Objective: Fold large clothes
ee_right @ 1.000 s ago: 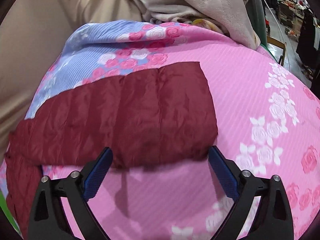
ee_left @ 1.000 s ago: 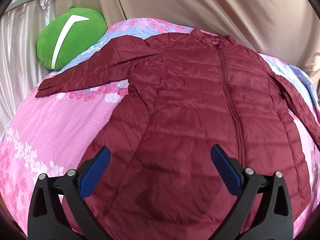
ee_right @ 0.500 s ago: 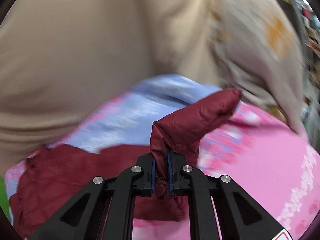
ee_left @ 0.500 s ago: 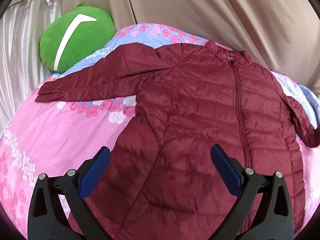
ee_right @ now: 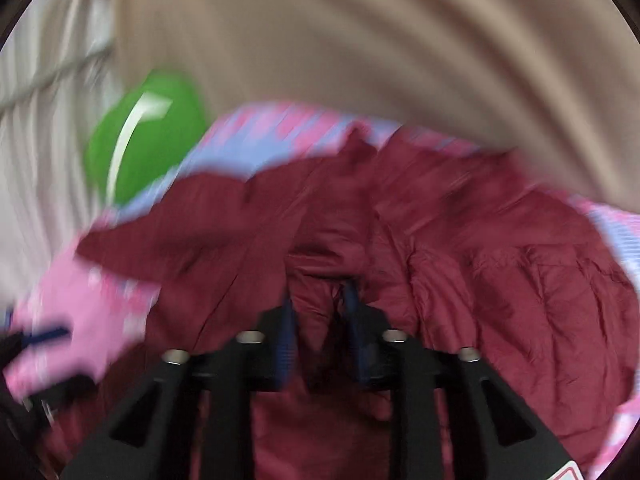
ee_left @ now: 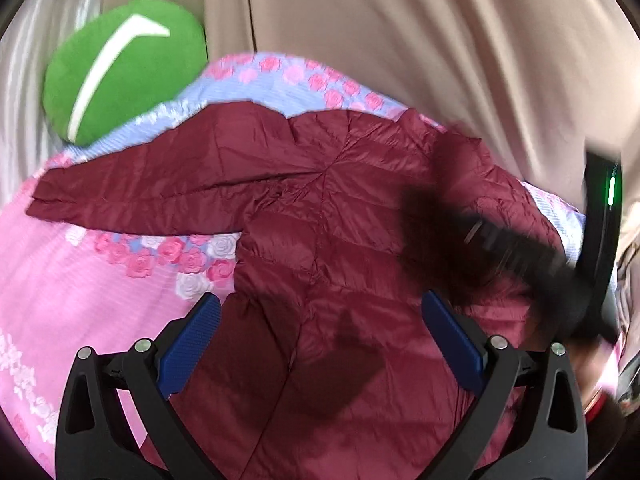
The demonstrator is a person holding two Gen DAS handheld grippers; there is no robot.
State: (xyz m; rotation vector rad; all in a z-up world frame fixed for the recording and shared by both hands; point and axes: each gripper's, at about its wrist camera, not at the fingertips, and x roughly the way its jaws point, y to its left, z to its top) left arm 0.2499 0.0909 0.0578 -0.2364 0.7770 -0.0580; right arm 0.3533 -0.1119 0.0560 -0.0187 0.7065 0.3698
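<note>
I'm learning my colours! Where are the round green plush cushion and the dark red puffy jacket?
round green plush cushion (ee_left: 120, 68), left wrist view, its green front.
dark red puffy jacket (ee_left: 340, 216), left wrist view, its quilted chest.

A pink bedsheet printed with roses (ee_left: 100, 280) covers the bed, turning to a blue striped band (ee_left: 276, 92) along its far edge. A round green plush cushion with a white curved stripe (ee_left: 132, 60) sits at the far left corner. Beige draped fabric (ee_left: 420, 40) hangs behind the far edge, with silvery satin cloth (ee_left: 24, 92) at the left.

Floral bed (ee_left: 80, 280), maroon jacket (ee_left: 320, 208), green cushion (ee_left: 120, 64)
</note>
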